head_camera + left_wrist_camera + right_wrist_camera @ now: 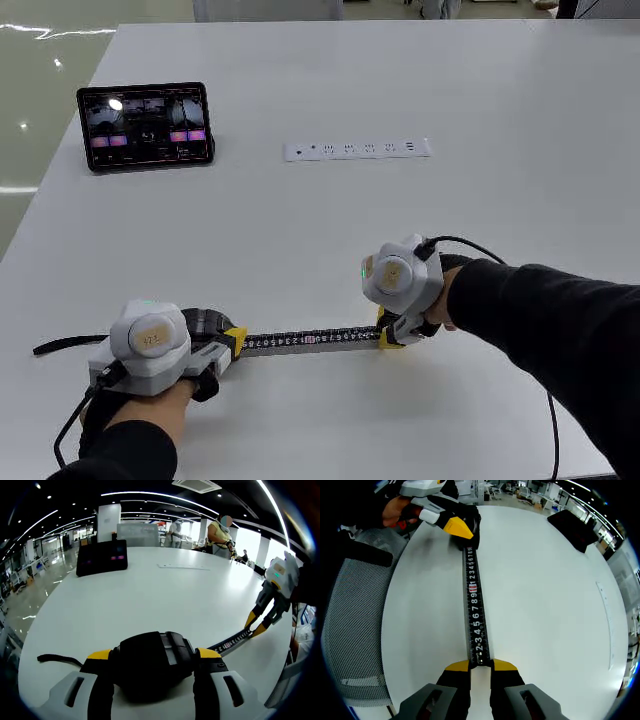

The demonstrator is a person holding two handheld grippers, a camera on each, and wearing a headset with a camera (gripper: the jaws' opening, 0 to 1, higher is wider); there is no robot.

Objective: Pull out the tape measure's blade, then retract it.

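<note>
The tape measure (pixel 270 340) is seen lying on the white table (pixel 330 230) near its front edge, with its blade (pixel 310 340) drawn out flat along the surface between the two grippers. The black case (pixel 205 325) is held by the left gripper (pixel 215 345). In the left gripper view the case (pixel 150 667) is seen clamped between the yellow-tipped fingers (pixel 100 655), which are spread only as far as the width of the case allows. A black wrist strap (pixel 57 658) is trailed from the case across the table to the left. The free end of the blade (pixel 474 605) is pinched by the right gripper (pixel 480 666), whose fingers (pixel 456 666) are brought nearly together on the tip. Printed numerals are read running up the blade from the tip toward the case in the right gripper view. In the head view the right gripper (pixel 392 338) is noted to the right of the case and well apart from it. A tablet (pixel 146 125) with a lit screen is propped at the far left of the table, and a white power strip (pixel 357 150) is laid flat to its right. A grey mesh chair (pixel 355 630) is seen beside the table edge in the right gripper view.
</note>
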